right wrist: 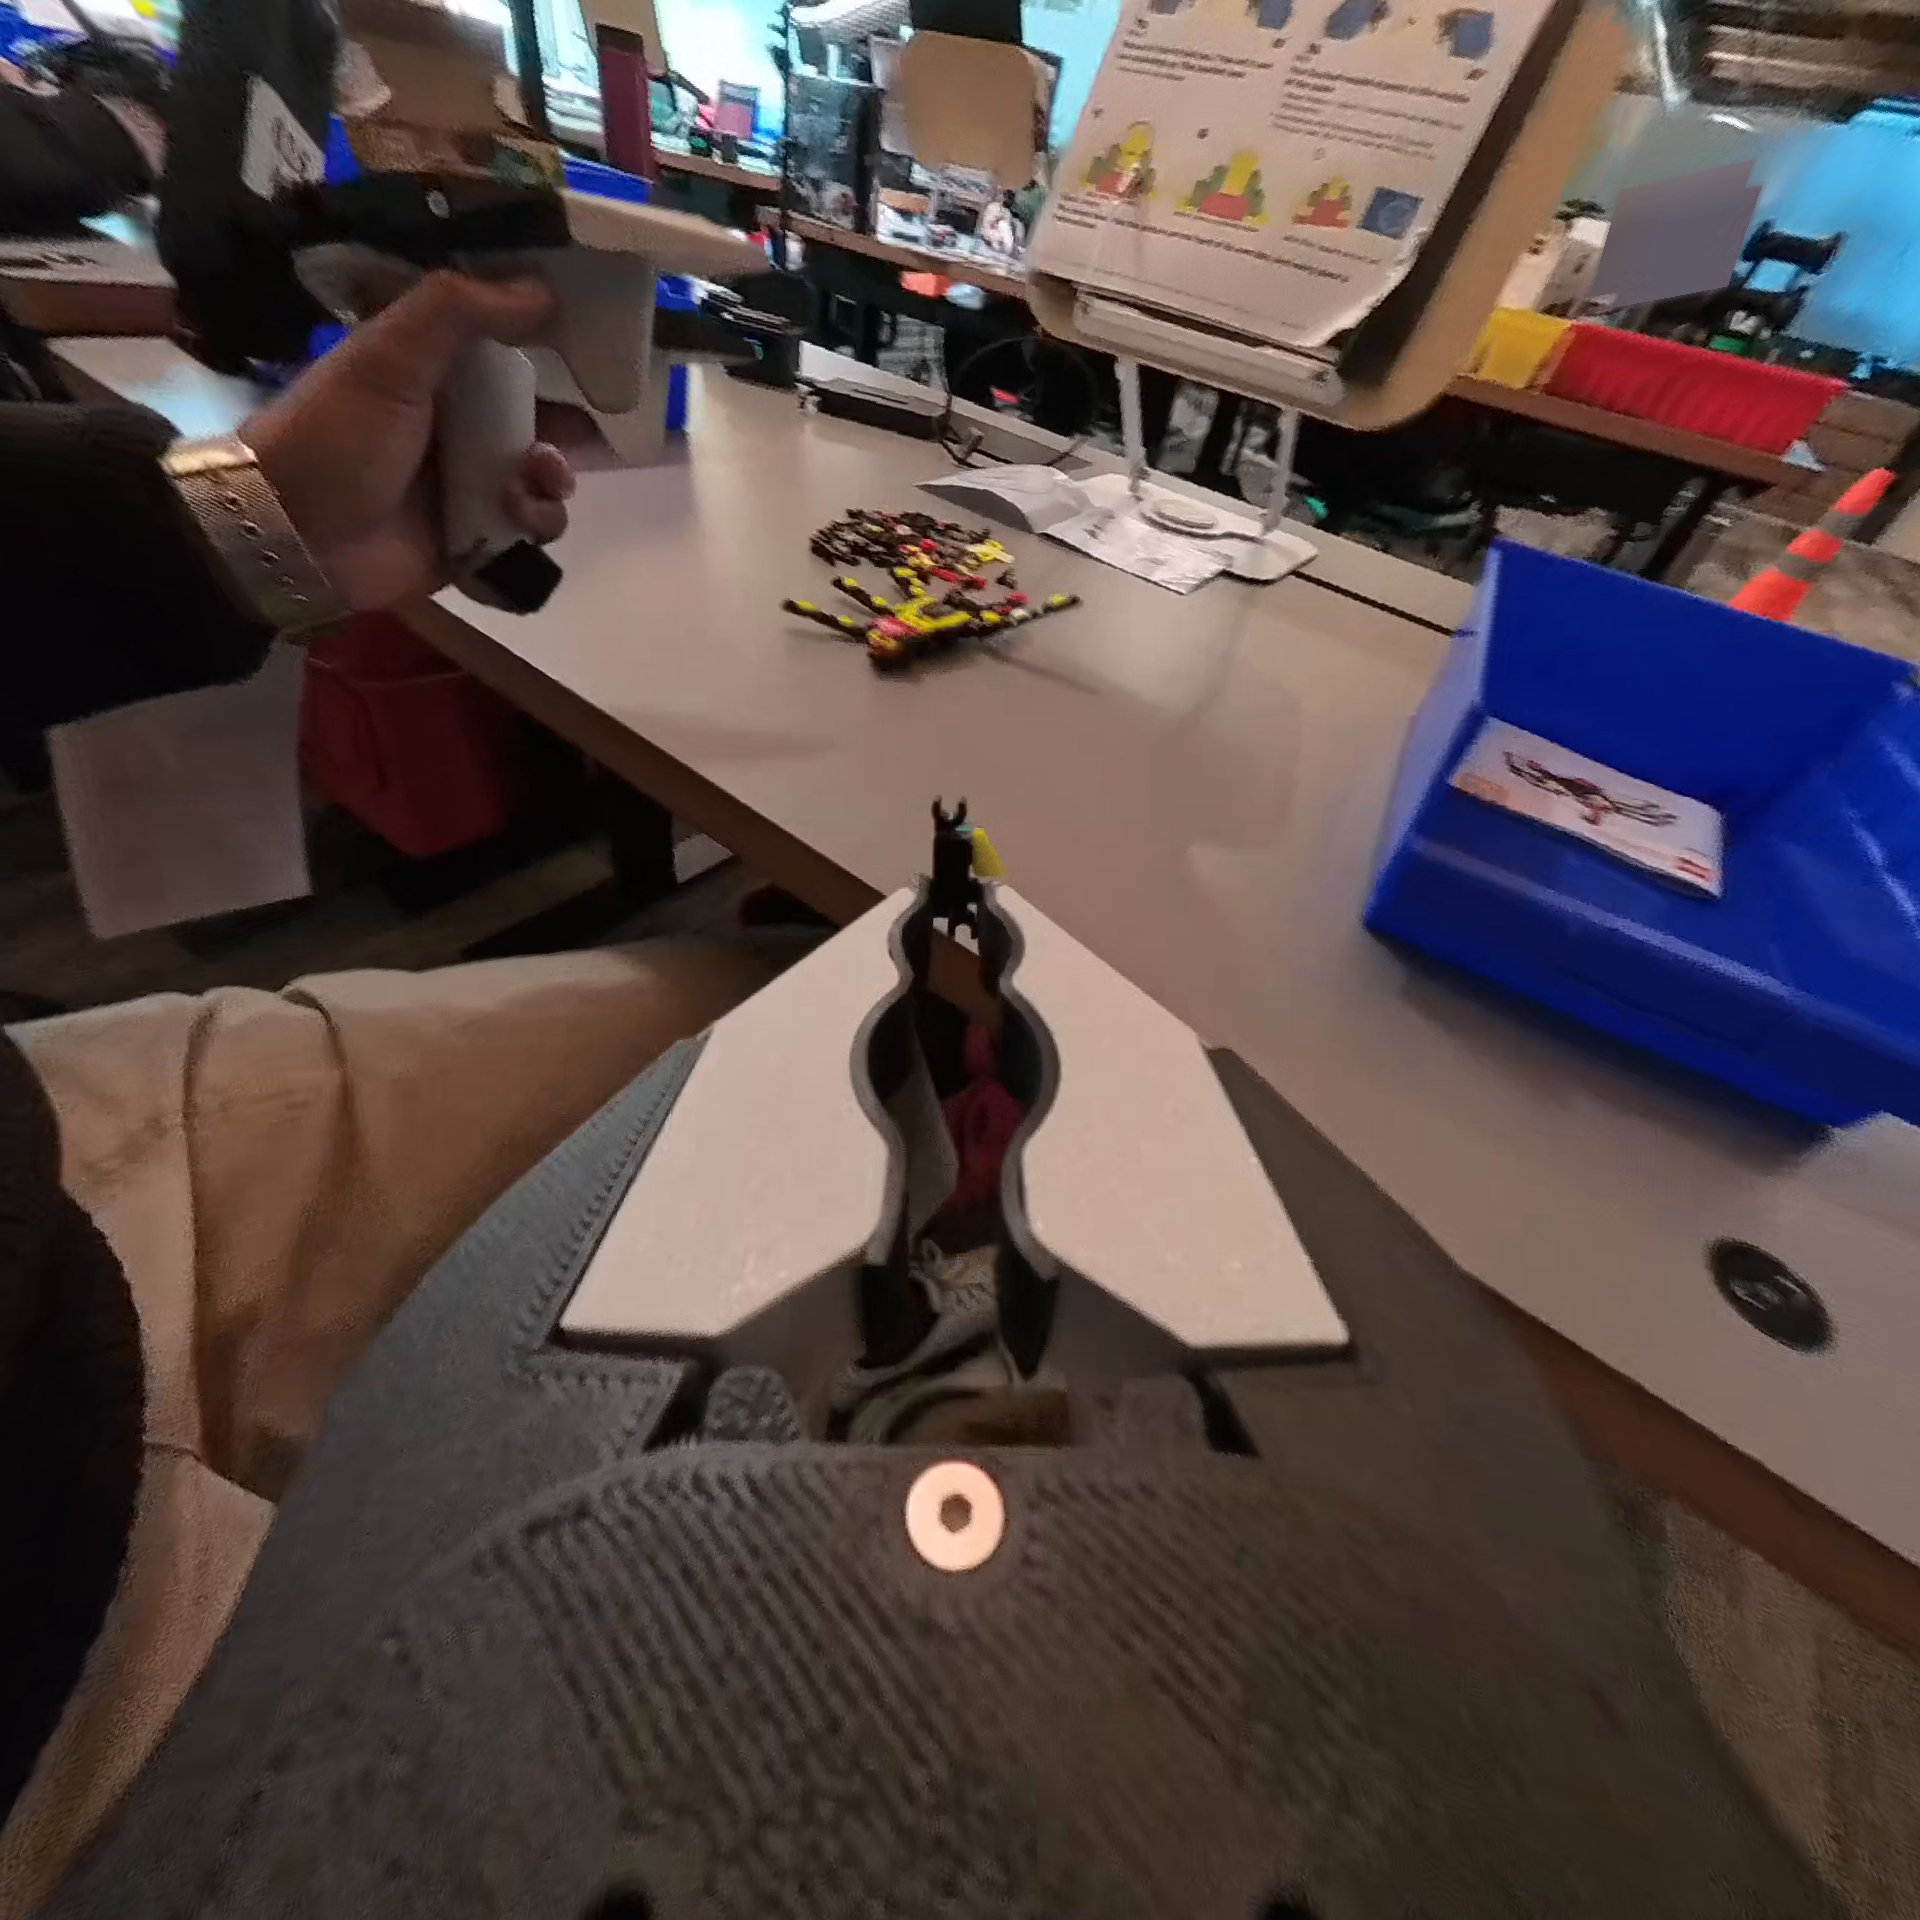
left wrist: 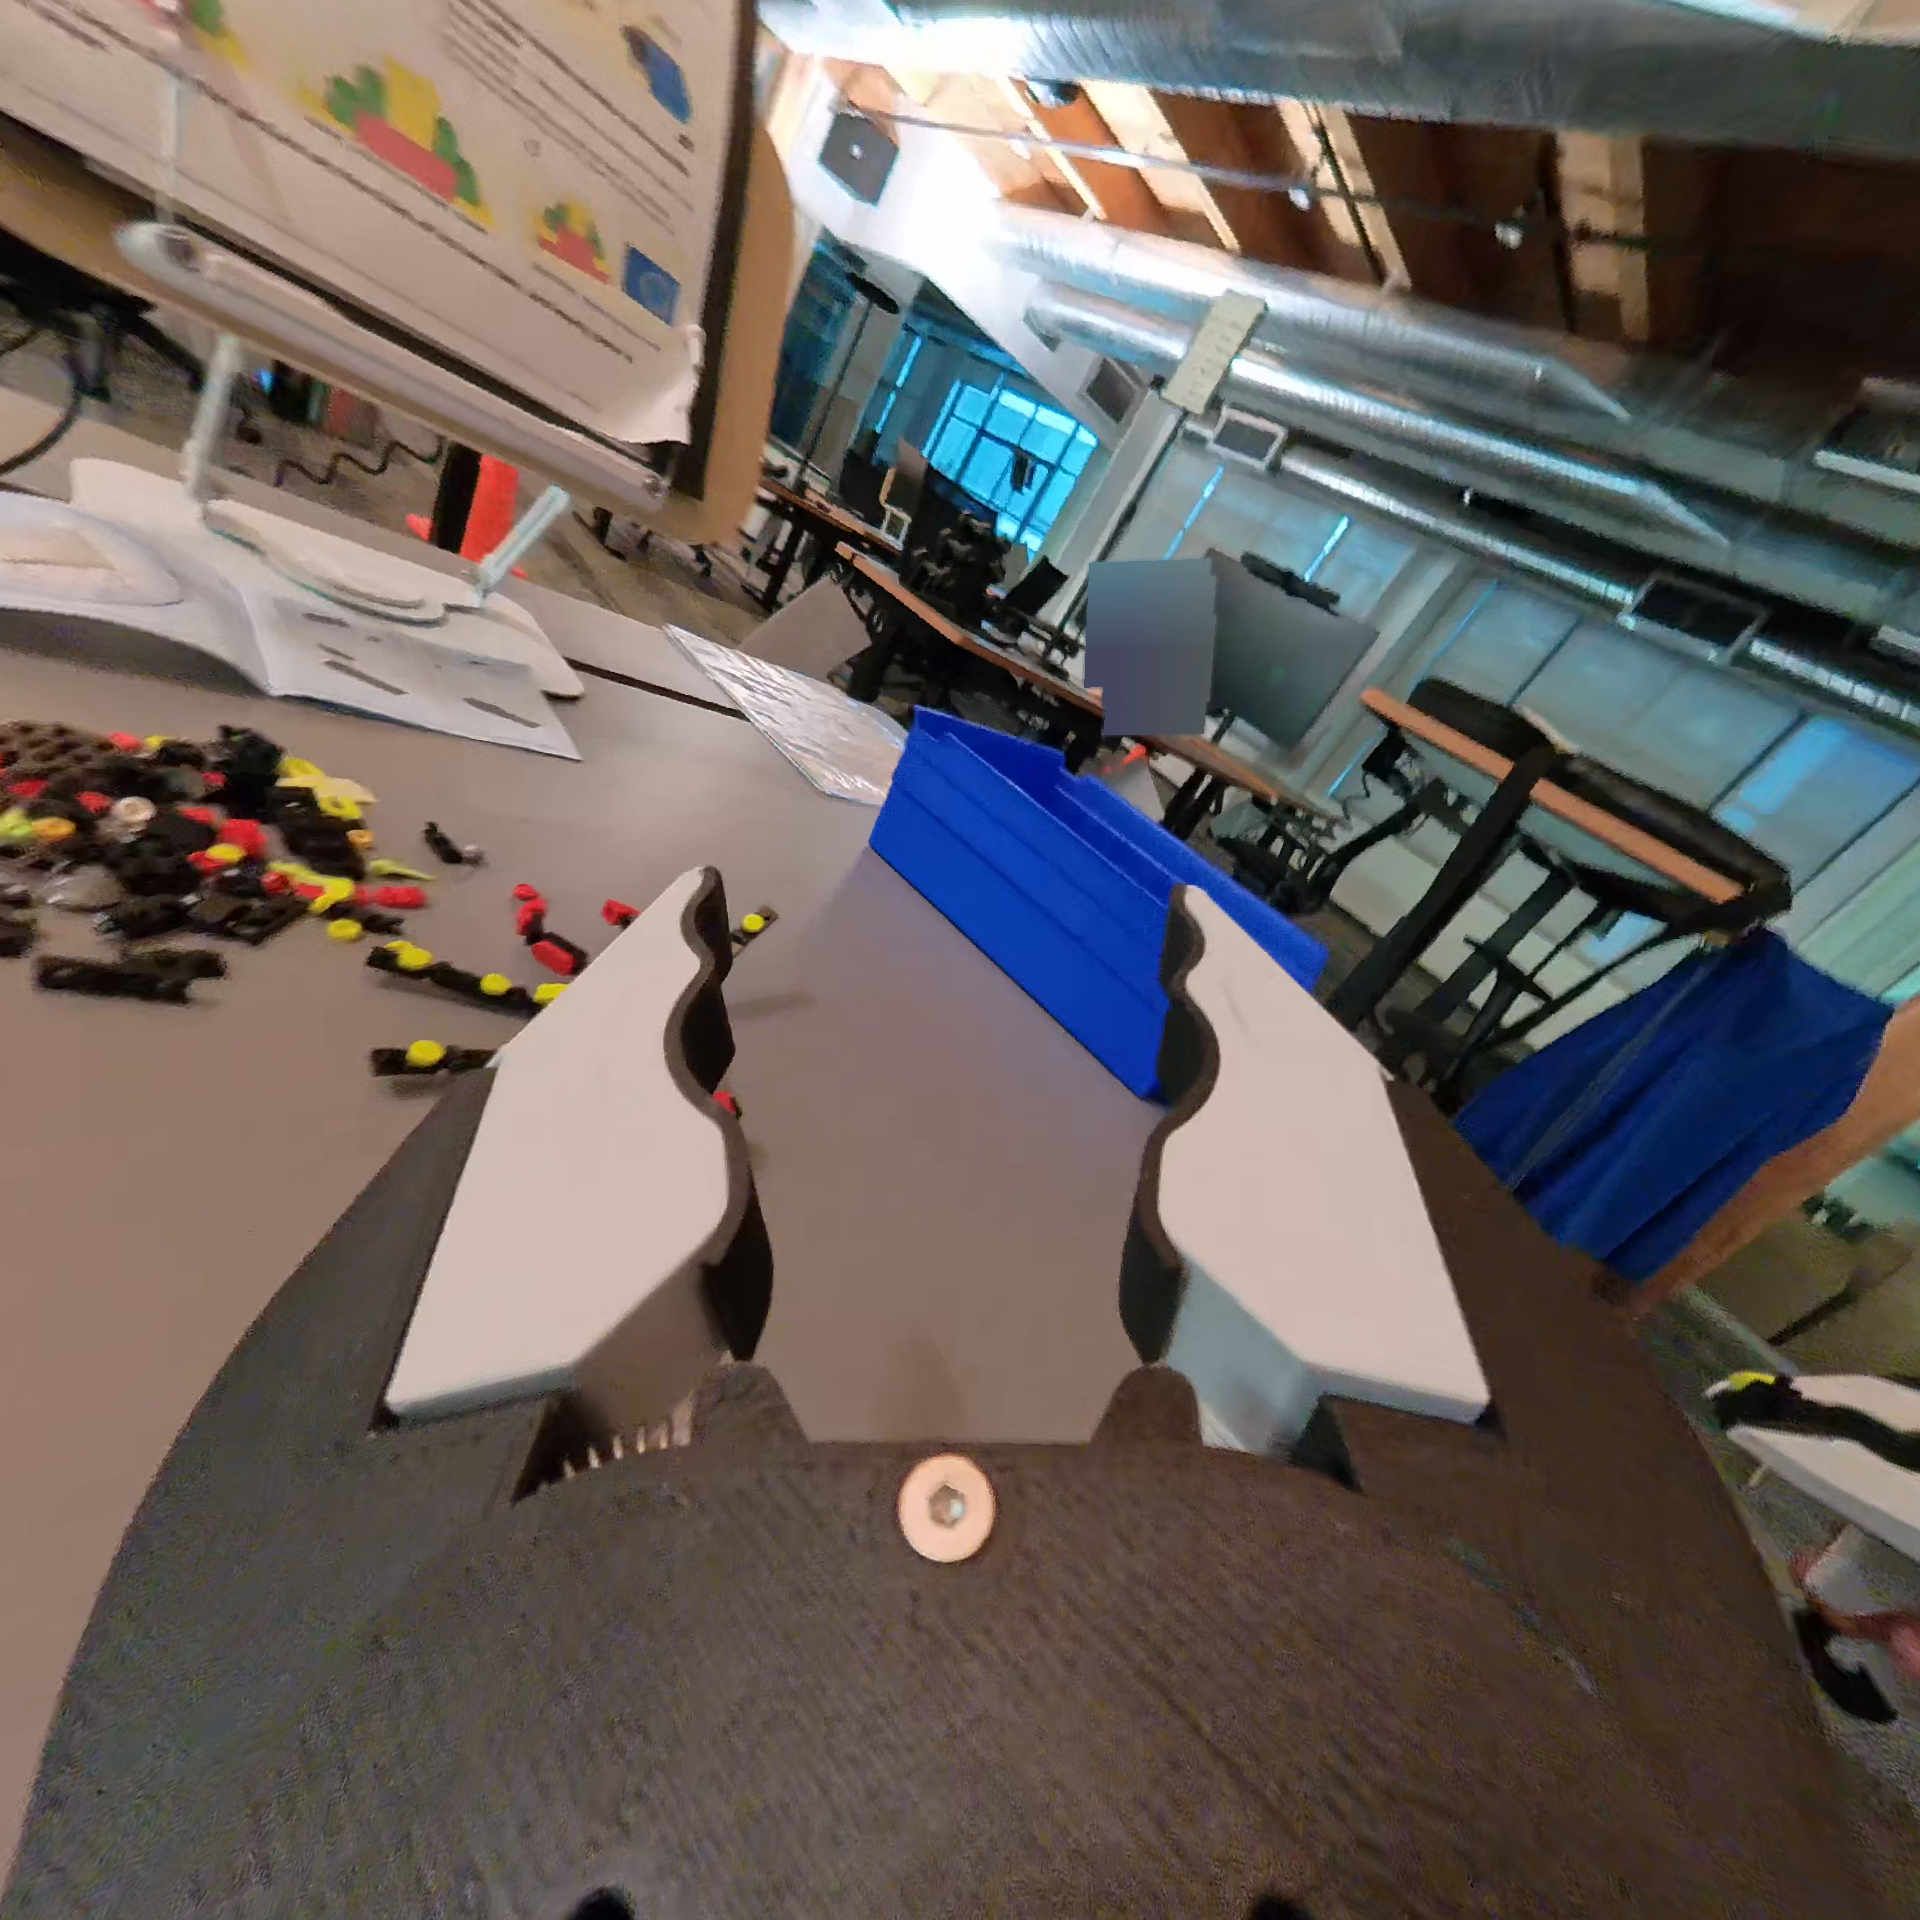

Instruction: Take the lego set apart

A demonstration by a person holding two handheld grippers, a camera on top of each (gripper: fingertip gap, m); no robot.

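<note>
In the right wrist view, the right gripper (right wrist: 954, 914) is seen closed down to a narrow slit, and a small black piece (right wrist: 948, 854) with a yellow tip is pinched upright between its fingertips. The gripper is held off the near edge of the table (right wrist: 1195, 748), above the person's lap. Just to its right, a blue bin (right wrist: 1662, 956) is set on the table, and a printed card (right wrist: 1590, 805) is laid flat inside it. To the upper left, the left gripper (right wrist: 623, 260) is gripped by a hand (right wrist: 384, 457) and is raised above the table. Farther on, near the middle of the table, the lego set (right wrist: 925, 618) is found, a black, yellow and red build with thin arms spread out, and loose pieces (right wrist: 904, 540) are heaped just behind it. Beyond these, an instruction board (right wrist: 1247, 156) is propped on a white stand.

In the left wrist view, the left gripper (left wrist: 940, 914) is shown spread wide, with nothing held between its fingers and only bare table (left wrist: 914, 1195) seen through the gap. Black, red and yellow pieces (left wrist: 208, 862) are scattered to the left, the bin (left wrist: 1039, 883) lies ahead to the right, and an open booklet (left wrist: 395, 675) rests under the board (left wrist: 416, 208).
</note>
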